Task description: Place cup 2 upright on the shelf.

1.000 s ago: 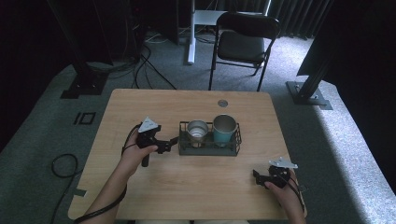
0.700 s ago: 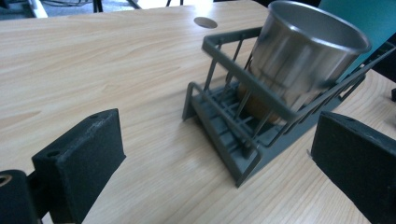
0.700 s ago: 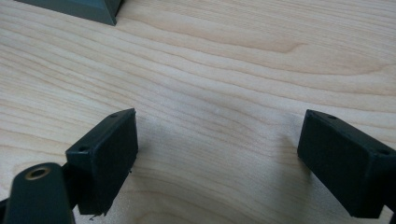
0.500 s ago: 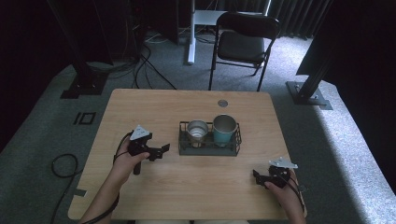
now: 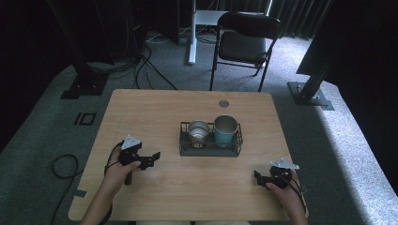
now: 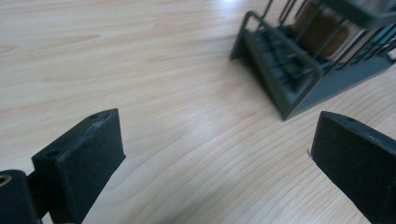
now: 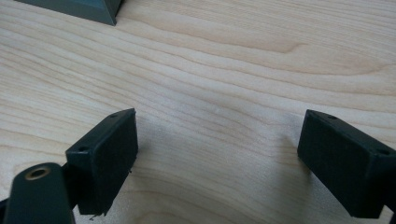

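My left claw [image 5: 151, 158] is wide open with nothing in it. It sits low over the worktop [image 5: 155, 112], near the left edge, and points at the dark wire rack [image 5: 210, 149]. My right claw [image 5: 259, 176] is open and empty too, near the front right corner. The rack stands in the middle of the worktop. In it, a shiny metal cup [image 5: 198, 130] is beside a taller teal cup [image 5: 225, 129].
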### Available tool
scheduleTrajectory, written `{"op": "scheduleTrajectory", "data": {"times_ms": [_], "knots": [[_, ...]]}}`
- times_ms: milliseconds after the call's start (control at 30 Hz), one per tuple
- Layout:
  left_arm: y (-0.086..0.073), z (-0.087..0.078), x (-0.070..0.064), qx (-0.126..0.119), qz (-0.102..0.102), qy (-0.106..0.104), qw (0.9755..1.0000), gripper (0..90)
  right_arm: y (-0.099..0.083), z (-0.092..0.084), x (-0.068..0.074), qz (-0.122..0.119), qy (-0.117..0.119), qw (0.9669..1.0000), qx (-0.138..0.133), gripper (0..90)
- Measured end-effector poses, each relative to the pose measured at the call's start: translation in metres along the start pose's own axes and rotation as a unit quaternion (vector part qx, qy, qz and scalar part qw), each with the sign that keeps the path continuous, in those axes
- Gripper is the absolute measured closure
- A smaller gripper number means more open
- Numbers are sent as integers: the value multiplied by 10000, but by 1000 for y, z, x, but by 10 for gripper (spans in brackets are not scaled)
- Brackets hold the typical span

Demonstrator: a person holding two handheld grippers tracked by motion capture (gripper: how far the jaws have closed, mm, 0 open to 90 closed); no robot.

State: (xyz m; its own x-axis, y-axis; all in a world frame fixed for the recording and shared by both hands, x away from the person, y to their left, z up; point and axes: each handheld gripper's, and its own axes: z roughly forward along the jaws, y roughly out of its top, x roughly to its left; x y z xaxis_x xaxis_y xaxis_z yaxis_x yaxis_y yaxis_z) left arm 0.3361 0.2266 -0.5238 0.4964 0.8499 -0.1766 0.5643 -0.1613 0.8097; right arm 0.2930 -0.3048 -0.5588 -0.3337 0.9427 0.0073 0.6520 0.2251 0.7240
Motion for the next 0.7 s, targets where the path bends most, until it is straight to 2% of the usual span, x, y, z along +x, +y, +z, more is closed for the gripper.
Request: {"op": "scheduleTrajectory", "data": {"times_ms": [200, 433, 633, 700], "knots": [[-10, -11, 9, 1, -210, 221, 9995, 31, 0, 0, 0, -3, 0, 10000, -1, 119], [-20, -21, 17, 119, -311, 433, 9985, 31, 0, 0, 0, -6, 0, 10000, -3, 119], [-27, -28, 23, 213, -383, 647, 9969, 31, 0, 0, 0, -13, -1, 10000, -1, 119], [-32, -33, 28, 275, -451, 759, 9957, 31, 0, 0, 0, -20, -1, 10000, -2, 119]]}}
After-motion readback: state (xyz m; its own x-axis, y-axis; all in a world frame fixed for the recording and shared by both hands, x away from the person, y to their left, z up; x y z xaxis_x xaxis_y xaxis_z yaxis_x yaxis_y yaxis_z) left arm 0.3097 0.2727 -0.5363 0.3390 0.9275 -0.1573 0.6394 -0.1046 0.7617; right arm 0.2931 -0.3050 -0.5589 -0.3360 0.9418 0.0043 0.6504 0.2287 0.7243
